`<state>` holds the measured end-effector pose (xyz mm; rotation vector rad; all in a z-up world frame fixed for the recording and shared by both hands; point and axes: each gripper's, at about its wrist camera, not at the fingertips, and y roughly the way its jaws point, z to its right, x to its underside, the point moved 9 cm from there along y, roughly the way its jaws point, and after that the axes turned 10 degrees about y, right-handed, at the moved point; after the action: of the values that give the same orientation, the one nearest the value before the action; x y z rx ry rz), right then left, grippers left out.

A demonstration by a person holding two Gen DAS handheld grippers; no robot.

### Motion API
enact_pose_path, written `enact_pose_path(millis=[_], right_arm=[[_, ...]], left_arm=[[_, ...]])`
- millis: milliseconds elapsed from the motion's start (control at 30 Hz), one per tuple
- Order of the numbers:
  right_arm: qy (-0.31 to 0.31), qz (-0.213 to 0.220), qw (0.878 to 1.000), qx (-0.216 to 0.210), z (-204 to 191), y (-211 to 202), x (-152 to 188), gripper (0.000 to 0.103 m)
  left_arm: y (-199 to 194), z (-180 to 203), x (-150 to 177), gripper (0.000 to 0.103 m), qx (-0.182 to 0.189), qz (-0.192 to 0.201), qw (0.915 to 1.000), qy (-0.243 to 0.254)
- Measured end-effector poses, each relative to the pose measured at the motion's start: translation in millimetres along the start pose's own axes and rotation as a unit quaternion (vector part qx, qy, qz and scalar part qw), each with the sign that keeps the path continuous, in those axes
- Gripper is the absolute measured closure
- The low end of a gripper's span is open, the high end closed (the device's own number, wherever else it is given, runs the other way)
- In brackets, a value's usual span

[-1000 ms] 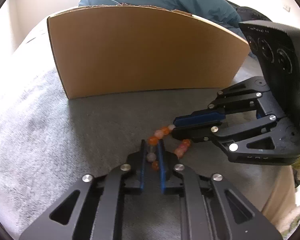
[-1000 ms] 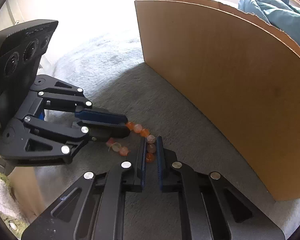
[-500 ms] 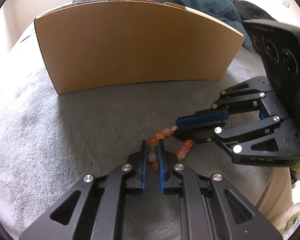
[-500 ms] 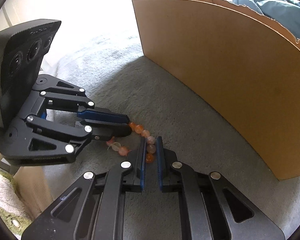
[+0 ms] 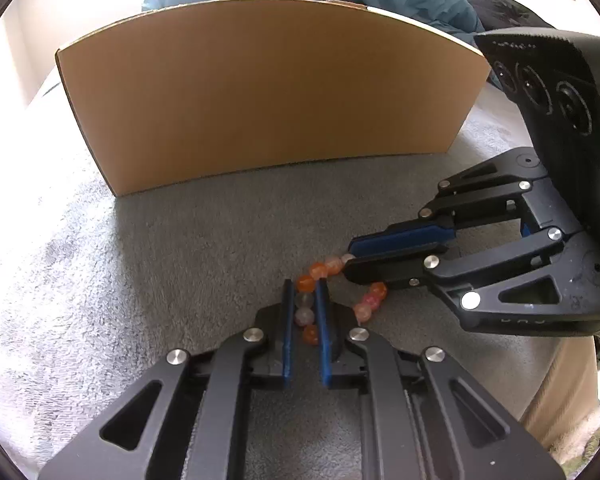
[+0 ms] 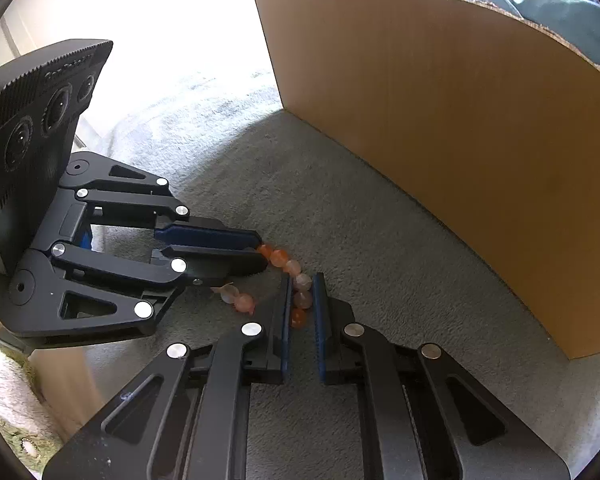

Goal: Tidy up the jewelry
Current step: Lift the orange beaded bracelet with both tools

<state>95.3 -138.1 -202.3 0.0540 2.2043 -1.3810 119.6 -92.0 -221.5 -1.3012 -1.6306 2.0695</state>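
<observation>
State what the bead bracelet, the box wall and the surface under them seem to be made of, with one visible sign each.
Bead bracelet: probably polished stone or glass; translucent, glossy orange and pale beads.
Box wall: cardboard; matte tan face, ragged top edge.
Surface: grey plush fabric; fuzzy nap.

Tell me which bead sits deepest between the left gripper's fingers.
The orange bead, last of the beads inside the left gripper. The two ahead of it are pale and cloudy; the next orange one sits at the fingertips.
</observation>
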Motion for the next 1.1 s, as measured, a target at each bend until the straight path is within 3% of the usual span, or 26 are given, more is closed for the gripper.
enact_pose_path(millis=[1100], right_arm=[[-0.012,0.015,1.000,0.014,-6.6,-26.8,-0.7,0.095]], left_arm=[[-12.4,0.2,0.0,0.094,-0.011,0.015,0.9998,0.000]])
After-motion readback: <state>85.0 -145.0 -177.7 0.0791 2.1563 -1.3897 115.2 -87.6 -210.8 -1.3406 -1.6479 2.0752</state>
